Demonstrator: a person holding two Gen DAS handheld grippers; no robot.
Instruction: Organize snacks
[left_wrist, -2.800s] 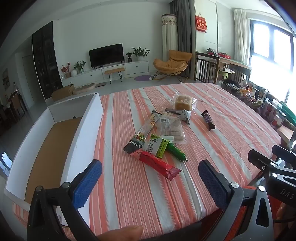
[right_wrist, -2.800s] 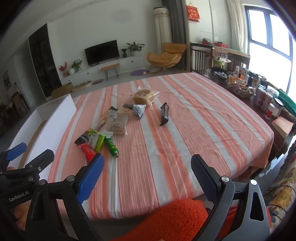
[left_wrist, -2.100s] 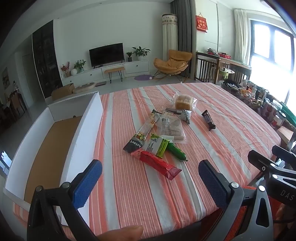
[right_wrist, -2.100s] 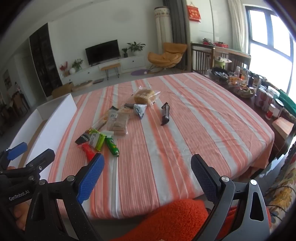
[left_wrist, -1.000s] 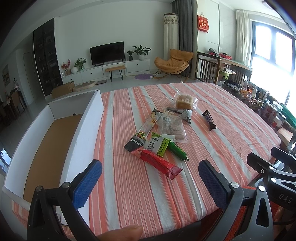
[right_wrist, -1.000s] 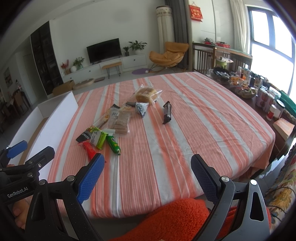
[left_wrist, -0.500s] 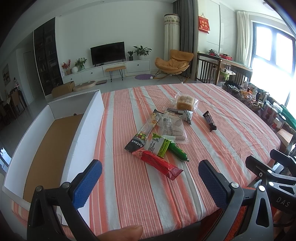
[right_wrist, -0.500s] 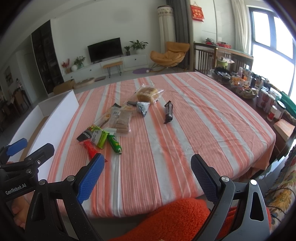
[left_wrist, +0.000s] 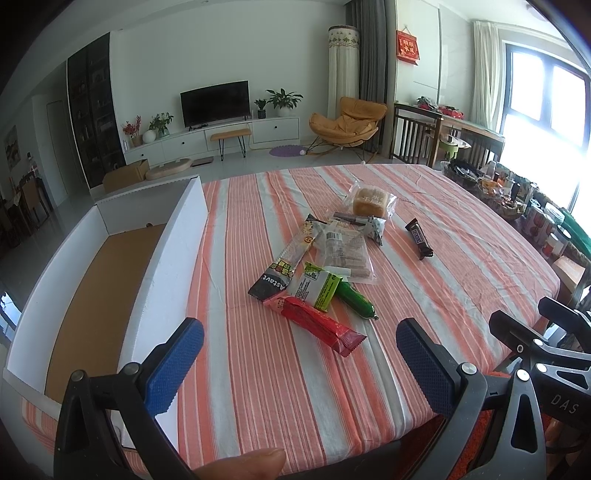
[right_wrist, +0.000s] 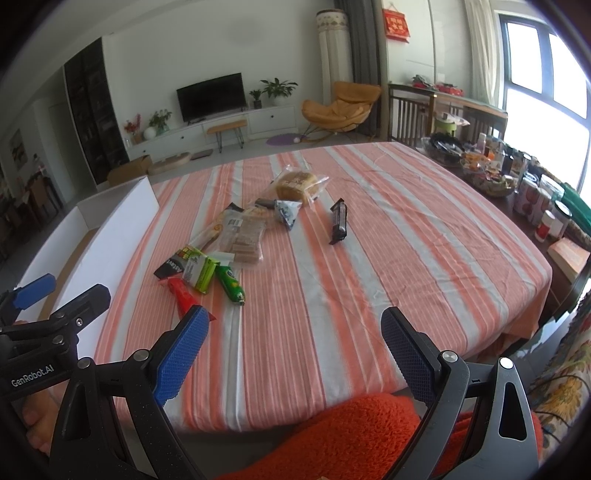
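Hovering above the near edge of the table (left_wrist: 461, 236), the left gripper (left_wrist: 299, 354) is holding its blue, diamond-textured pads wide apart with nothing between them. The right gripper (right_wrist: 295, 350) is hanging likewise released over the same near edge, its black plastic arms splayed and empty. A fuzzy orange sleeve (right_wrist: 351, 435) is showing beneath it.

Snacks are lying clustered on the orange-and-white striped cloth, well ahead of both claws. Nearest is a glossy red foil bar (left_wrist: 317, 325), long and flat, pointing toward the near right. Overlapping its far end is a crinkled green-and-white packet (left_wrist: 317, 286), and just beside that on the right a smooth green sausage-shaped stick (left_wrist: 356, 301) is resting. A long, narrow dark-ended wrapper (left_wrist: 282, 269) is running diagonally to the left of them. Farther back, a clear plastic pack of wafers (left_wrist: 343, 251) is lying flat, with a small shiny triangular pouch (left_wrist: 376, 227) at its far right corner and a square bread loaf in a transparent bag (left_wrist: 369, 201) behind. A slim dark chocolate bar (left_wrist: 419, 238) is sitting apart on the right.

Along the left side, a shallow rectangular box (left_wrist: 170, 251) with stiff white walls and a brown cardboard floor is standing open.
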